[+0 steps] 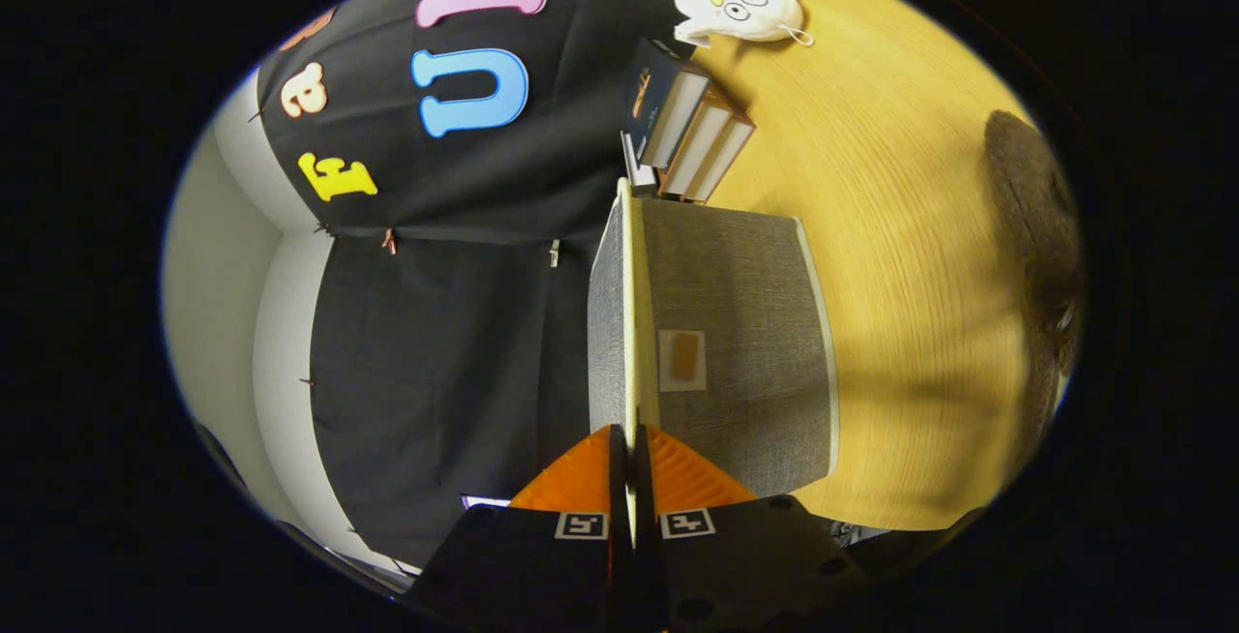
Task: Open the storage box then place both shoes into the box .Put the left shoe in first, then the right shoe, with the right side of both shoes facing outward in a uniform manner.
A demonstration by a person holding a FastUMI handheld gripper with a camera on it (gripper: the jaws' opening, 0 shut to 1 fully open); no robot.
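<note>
The view is rolled on its side. A grey fabric storage box (745, 323) with a small orange-and-white label (682, 360) stands on the wooden table (910, 226), just ahead of the fingers. Its lid (629, 304) shows edge-on as a thin cream strip with a grey face, running straight out from the fingertips. My gripper (631, 444) is shut on the near edge of that lid, with one finger on each face. A dark brown fuzzy shape (1036, 226) lies on the table beyond the box's far side. I cannot tell whether it is a shoe.
A few books (692, 130) stand together on the table against the booth's black cloth wall (445, 323), just past the box. A white plush toy (740, 4) with cartoon eyes lies further along the table beyond the books.
</note>
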